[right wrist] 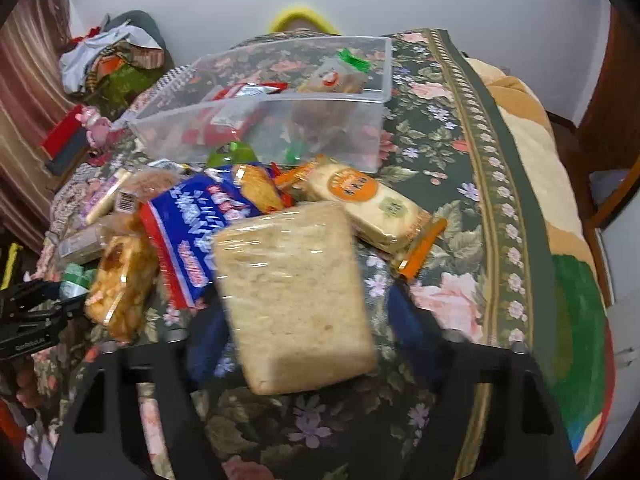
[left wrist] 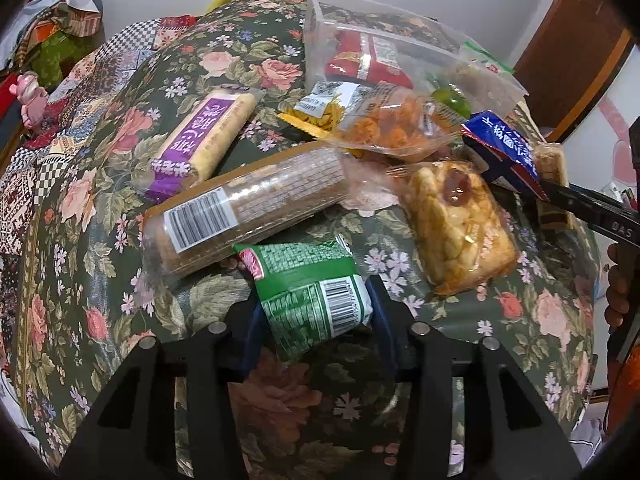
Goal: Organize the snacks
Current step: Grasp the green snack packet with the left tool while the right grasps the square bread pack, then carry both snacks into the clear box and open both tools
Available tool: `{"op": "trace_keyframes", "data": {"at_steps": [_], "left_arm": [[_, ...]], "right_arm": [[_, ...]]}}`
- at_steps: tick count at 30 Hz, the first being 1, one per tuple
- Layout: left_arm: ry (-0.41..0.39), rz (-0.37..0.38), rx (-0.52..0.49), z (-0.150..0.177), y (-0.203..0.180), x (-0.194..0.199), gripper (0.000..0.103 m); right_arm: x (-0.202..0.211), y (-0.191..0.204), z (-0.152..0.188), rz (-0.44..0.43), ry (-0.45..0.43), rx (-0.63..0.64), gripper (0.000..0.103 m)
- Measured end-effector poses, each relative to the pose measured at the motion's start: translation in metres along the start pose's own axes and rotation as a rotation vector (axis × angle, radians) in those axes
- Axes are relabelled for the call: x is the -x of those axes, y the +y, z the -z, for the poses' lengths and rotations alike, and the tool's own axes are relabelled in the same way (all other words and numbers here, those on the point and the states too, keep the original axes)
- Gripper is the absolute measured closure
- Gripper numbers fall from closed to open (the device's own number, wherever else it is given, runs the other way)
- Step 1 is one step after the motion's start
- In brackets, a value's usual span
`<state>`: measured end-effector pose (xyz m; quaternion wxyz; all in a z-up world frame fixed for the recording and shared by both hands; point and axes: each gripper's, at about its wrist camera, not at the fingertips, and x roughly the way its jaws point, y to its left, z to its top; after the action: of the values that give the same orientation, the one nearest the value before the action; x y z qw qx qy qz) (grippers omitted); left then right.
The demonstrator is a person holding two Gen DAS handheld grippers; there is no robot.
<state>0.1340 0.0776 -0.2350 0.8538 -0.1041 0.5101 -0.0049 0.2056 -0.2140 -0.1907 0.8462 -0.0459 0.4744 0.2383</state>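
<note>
My left gripper is shut on a green snack packet, held just above the floral cloth. My right gripper is shut on a pale rice-cracker pack, held over the pile; this view is blurred. A clear plastic box behind the pile holds a red packet and a small bag. The box also shows in the left wrist view. Loose snacks lie before it: a brown biscuit roll, a purple bar, an orange pastry pack, a blue packet.
Everything lies on a bed covered by a green floral cloth. An orange-labelled cracker pack lies right of the pile. Clutter, clothes and a pink toy sit at the far left. The bed's edge drops off at the right.
</note>
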Motion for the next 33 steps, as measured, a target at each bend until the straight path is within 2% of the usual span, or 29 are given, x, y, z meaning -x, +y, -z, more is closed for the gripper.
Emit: {"op": "trace_keyframes", "data": {"at_steps": [3, 7, 15, 25, 33], "left_arm": [[-0.029, -0.01, -0.033, -0.001, -0.009, 0.009, 0.059], [-0.073, 0.008, -0.051, -0.006, -0.016, 0.026, 0.064], [-0.163, 0.02, -0.059, -0.029, -0.023, 0.056, 0.065], [-0.271, 0.029, -0.091, -0.078, -0.036, 0.077, 0.065], [-0.318, 0.037, -0.118, -0.121, -0.043, 0.074, 0.065]], "right_arm": [[0.004, 0.003, -0.001, 0.03, -0.017, 0.022, 0.05], [0.013, 0.0, -0.001, 0.007, -0.025, 0.008, 0.05], [0.04, 0.0, -0.011, 0.01, -0.108, -0.002, 0.05], [0.059, 0.004, -0.043, -0.001, -0.21, -0.008, 0.05], [0.055, 0.009, -0.074, -0.009, -0.263, -0.002, 0.05]]}}
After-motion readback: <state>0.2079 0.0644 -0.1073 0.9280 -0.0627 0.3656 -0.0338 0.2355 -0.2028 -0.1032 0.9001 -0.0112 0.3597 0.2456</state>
